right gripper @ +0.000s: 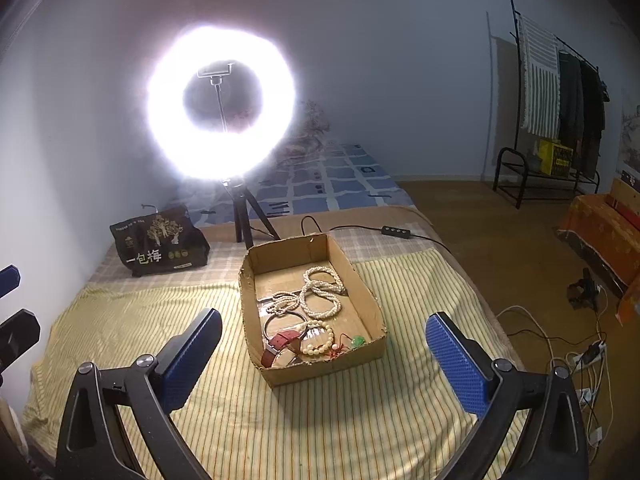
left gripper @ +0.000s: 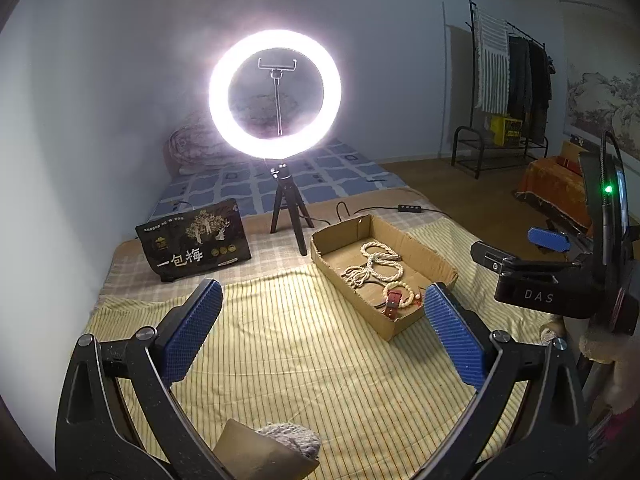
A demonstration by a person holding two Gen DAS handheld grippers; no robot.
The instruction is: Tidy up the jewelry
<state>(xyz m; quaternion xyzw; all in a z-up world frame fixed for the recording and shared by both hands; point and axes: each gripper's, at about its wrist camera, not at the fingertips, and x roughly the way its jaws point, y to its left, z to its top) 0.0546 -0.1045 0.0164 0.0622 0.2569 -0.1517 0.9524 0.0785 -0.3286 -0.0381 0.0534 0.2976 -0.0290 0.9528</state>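
A shallow cardboard box (right gripper: pixel 370 304) sits on a yellow striped cloth (right gripper: pixel 340 420); it also shows in the left wrist view (left gripper: pixel 434 256). Inside lie pearl bead strands (right gripper: pixel 320 292), a bead bracelet (right gripper: pixel 320 338), a red-strapped watch (right gripper: pixel 280 342), a metal bangle (right gripper: pixel 267 322) and a green pendant (right gripper: pixel 357 341). My right gripper (right gripper: pixel 324 354) is open and empty, above the cloth just in front of the box. My left gripper (left gripper: pixel 322 330) is open and empty, left of the box. The right gripper's body (left gripper: pixel 536 280) shows at the right of the left wrist view.
A lit ring light on a black tripod (right gripper: pixel 244 216) stands behind the box. A black snack bag (right gripper: pixel 158 244) lies back left. A cable with a switch (right gripper: pixel 396 232) runs along the bed edge. Cables and a power strip (right gripper: pixel 588 356) lie on the floor right.
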